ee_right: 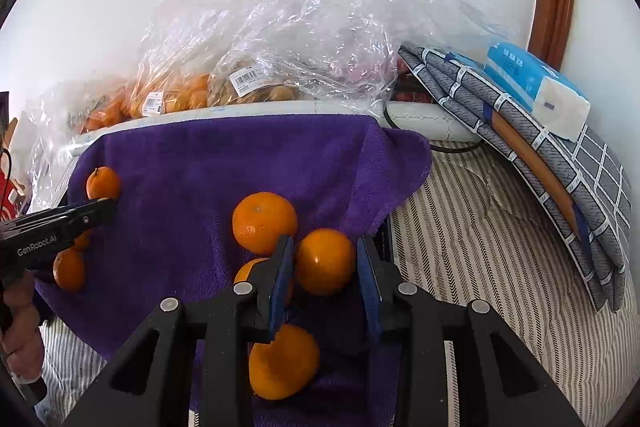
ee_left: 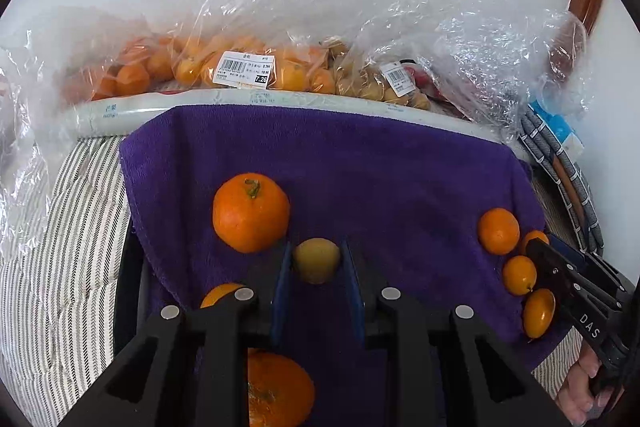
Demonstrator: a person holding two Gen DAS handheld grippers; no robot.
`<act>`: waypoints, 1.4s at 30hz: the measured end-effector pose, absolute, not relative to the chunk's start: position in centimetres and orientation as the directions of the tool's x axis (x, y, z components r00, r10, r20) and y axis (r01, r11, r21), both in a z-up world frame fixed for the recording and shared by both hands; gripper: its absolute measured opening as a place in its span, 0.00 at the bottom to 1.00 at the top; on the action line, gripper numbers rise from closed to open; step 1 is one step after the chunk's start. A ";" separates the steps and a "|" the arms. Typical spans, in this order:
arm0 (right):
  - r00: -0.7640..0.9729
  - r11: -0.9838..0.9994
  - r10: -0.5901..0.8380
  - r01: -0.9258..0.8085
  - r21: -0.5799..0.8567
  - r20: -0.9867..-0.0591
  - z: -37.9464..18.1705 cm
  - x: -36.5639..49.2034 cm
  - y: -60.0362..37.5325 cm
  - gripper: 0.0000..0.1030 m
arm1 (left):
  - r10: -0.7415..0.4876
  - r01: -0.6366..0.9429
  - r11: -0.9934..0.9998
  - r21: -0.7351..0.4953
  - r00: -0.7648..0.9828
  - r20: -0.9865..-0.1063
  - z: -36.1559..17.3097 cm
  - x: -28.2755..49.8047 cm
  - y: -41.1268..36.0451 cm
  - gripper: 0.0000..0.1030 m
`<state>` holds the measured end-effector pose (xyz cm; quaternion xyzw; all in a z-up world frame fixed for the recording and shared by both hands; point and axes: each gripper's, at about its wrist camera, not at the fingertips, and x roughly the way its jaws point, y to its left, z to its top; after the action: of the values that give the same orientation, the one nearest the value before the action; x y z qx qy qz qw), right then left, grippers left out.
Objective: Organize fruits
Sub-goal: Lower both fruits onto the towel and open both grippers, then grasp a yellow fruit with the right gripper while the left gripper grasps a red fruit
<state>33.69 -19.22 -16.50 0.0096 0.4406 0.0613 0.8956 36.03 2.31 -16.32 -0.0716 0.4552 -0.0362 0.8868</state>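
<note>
A purple towel is spread on the bed with loose fruit on it. My left gripper is shut on a small yellow-brown fruit, which both blue pads touch. A large orange lies just left of it, and another orange shows below the fingers. My right gripper stands open around a small orange, with a gap on the right side. A bigger orange lies beside it and another below. Small oranges lie near the right gripper in the left wrist view.
Clear plastic bags of oranges and brown fruit lie on a white tray rim at the back against the wall. A folded grey patterned cloth with a blue tissue pack lies right. Striped bedding surrounds the towel.
</note>
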 end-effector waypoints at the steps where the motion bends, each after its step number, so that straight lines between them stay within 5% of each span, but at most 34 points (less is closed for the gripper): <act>1: 0.605 0.992 0.116 -0.101 0.069 -0.788 -16.5 33.6 -19.1 0.32 | -0.128 -0.001 0.987 -0.158 0.583 -0.803 -16.3 36.0 2.3 0.24; 17: 0.628 0.997 0.070 -0.072 0.032 -0.775 -14.4 32.3 -19.0 0.44 | -0.146 0.014 0.986 -0.166 0.561 -0.815 -16.3 36.2 2.2 0.26; 23: 0.658 0.998 0.050 -0.056 0.017 -0.751 -12.2 30.6 -18.7 0.44 | -0.145 0.006 0.984 -0.176 0.594 -0.791 -14.5 34.4 2.4 0.37; 42: 0.697 0.998 0.057 -0.069 0.013 -0.715 -7.4 18.5 -15.0 0.49 | -0.130 -0.040 0.976 -0.216 0.688 -0.714 -8.9 20.6 7.0 0.38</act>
<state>18.46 -14.98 -7.36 -0.0074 0.3878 0.0343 0.9211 20.56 7.03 -8.88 -0.1078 0.3941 -0.0249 0.9124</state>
